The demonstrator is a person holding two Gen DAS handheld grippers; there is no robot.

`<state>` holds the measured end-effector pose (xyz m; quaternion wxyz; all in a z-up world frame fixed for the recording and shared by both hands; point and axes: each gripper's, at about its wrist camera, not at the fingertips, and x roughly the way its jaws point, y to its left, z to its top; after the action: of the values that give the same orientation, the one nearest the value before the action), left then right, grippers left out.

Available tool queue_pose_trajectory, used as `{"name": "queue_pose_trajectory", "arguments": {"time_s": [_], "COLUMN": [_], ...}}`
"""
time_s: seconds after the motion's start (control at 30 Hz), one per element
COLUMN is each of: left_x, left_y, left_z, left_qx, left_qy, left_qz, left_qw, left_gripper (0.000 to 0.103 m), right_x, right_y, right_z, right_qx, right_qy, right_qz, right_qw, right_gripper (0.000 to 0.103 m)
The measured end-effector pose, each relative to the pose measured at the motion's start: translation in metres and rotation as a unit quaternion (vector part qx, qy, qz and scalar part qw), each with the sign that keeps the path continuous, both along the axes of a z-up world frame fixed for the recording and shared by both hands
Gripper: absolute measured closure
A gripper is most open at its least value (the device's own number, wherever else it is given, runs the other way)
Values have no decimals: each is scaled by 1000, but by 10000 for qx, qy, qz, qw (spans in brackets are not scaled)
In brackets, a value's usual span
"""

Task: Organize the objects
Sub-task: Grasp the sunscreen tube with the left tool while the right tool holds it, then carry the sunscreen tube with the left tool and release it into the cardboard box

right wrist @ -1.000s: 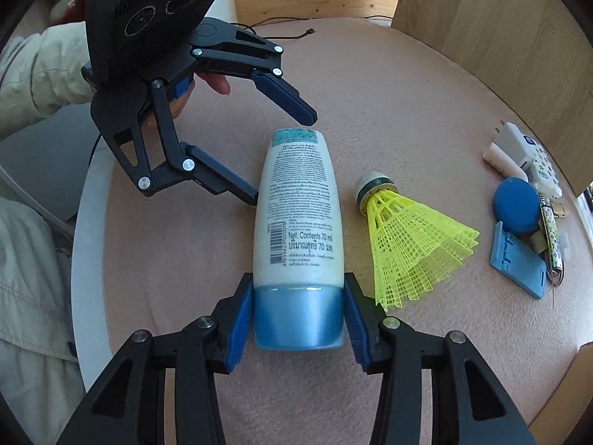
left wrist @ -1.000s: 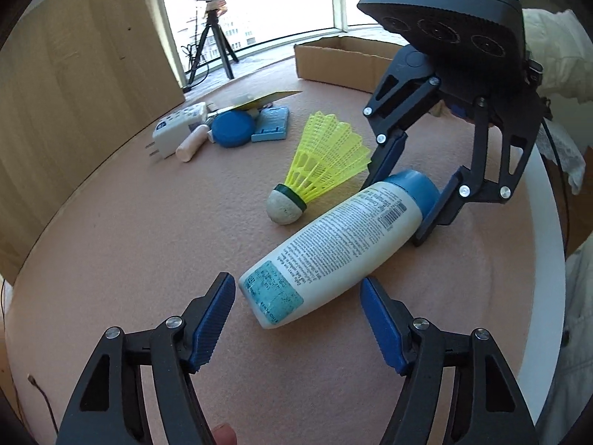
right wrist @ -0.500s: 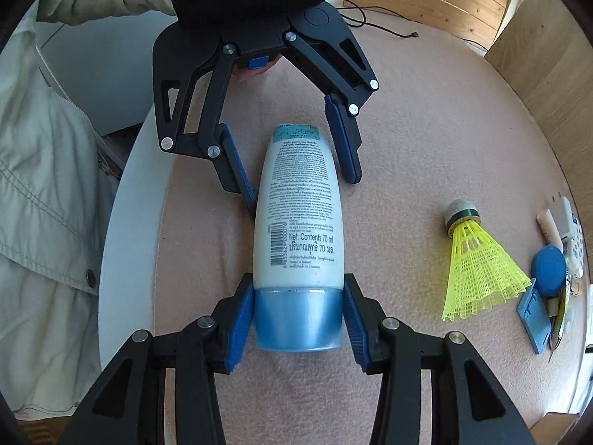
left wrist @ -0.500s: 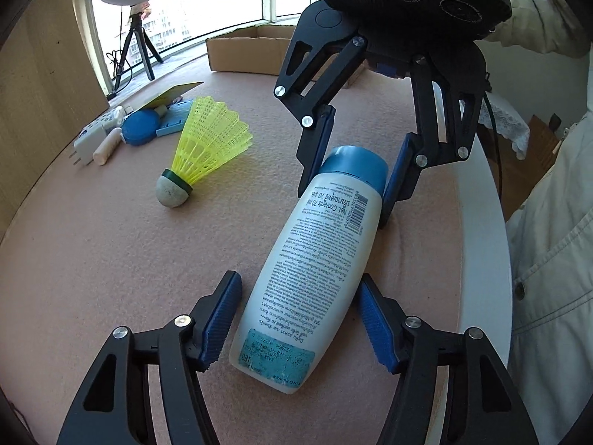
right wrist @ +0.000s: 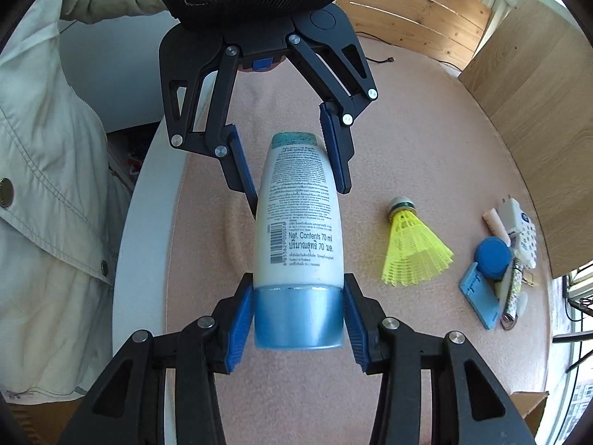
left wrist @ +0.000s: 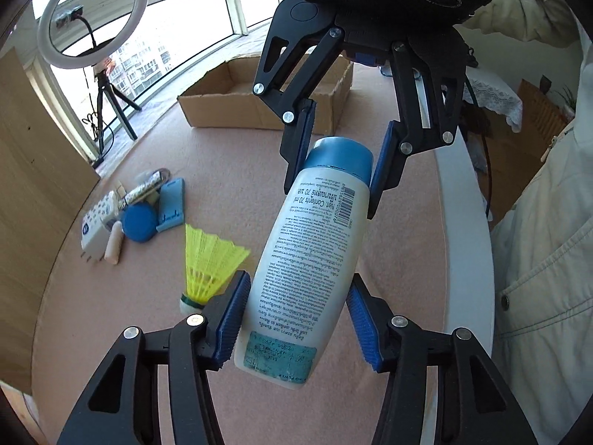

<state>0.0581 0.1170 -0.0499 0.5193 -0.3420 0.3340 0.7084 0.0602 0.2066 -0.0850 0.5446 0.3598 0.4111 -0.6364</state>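
Bottle lifted off the table between both grippers

The bottle [left wrist: 309, 256], lying on the table [left wrist: 148, 296] earlier, now hangs above it; right gripper [right wrist: 298, 319] clamps its blue cap, left gripper [left wrist: 292, 319] now closed around its base, shuttlecock [left wrist: 207, 259] beside

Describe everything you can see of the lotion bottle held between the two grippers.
The lotion bottle is white, glossy plastic, tapering from a wide metallic-blue cap to a flat end with a worn teal label. Its back shows small print, a barcode and "Net. Contents 70 ml". It appears lifted above the pink table cover, roughly level. The right gripper clamps the cap; the left gripper brackets the other end, one pad touching, the other showing a slight gap.
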Motion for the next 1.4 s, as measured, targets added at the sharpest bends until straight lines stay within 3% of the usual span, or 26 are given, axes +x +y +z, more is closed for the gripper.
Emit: {"name": "queue_pose_trajectory", "arguments": {"time_s": [0.2, 0.43, 0.6, 0.67, 0.7, 0.77, 0.83, 0.97, 1.03, 1.13, 1.23, 1.4], "left_x": [-33, -59, -66, -64, -62, -60, -58, -57, -61, -60, -60, -40], "left_y": [102, 223, 267, 269, 263, 250, 234, 190, 156, 90, 29, -61], "left_z": [31, 24, 7, 3, 2, 6, 11, 17, 18, 19, 16, 8], "left_qx": [5, 80, 2, -83, -92, 14, 140, 281, 391, 585, 751, 965], "left_qy": [436, 311, 187, 354, 469, 601, 549, 546, 533, 498, 430, 372], "left_qz": [-471, -845, -702, -411, -233, 100, 352, 1109, 1582, 2387, 3164, 4075], "left_qw": [9979, 9959, 9974, 9985, 9986, 9981, 9978, 9919, 9852, 9681, 9447, 9073], "left_gripper": [47, 48, 46, 34, 29, 7, 7, 7, 7, 7, 5, 4], "right_x": [-22, -37, -43, -47, -48, -41, -42, -33, -34, -41, -41, -37], "right_y": [89, 200, 245, 251, 254, 264, 266, 265, 258, 237, 203, 123], "right_z": [33, 32, 16, 3, -1, 2, 8, 28, 38, 50, 55, 44], "right_qx": [102, 344, 286, 450, 514, 414, 235, -35, -183, -427, -653, -851], "right_qy": [484, 473, 427, 460, 530, 581, 620, 785, 912, 1002, 879, 717], "right_qz": [-519, -984, -953, -1014, -1130, -1300, -1483, -2153, -2615, -3463, -3971, -4248], "right_qw": [9974, 9934, 9941, 9928, 9909, 9889, 9867, 9734, 9607, 9318, 9112, 8984], "right_gripper": [62, 62, 62, 61, 59, 53, 41, 39, 33, 24, 24, 23]}}
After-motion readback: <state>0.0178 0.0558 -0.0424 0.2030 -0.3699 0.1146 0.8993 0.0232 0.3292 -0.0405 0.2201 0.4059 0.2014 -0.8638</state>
